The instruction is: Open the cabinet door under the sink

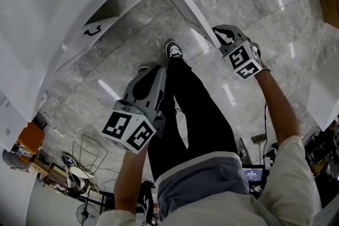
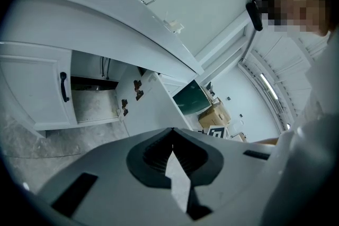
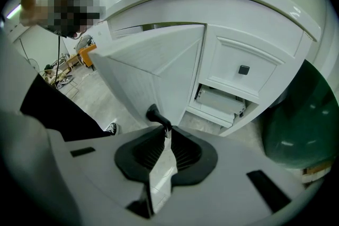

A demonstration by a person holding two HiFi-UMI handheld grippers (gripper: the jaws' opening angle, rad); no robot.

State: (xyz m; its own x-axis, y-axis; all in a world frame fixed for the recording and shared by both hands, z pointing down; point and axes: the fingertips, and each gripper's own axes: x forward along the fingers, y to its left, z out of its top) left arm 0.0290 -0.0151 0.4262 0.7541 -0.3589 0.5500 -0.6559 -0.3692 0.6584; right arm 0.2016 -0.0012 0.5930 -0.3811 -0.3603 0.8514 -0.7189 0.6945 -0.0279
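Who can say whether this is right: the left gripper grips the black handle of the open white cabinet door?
Wrong gripper: the right gripper grips the black handle of the open white cabinet door, as the right gripper view shows.

Illumination is bright, even and cool white in all three views.

Head view: the polished floor (image 1: 265, 13) returns long glare streaks on both sides of the cabinet door (image 1: 183, 2). Shadows are soft.

Left gripper view: ceiling strip lights (image 2: 267, 84) lie to the right of the door. The open compartment (image 2: 90, 84) to its left is shaded.

Both gripper views: straight edges bow strongly, the corners fall to black, and the foreground below the door is soft and out of focus.
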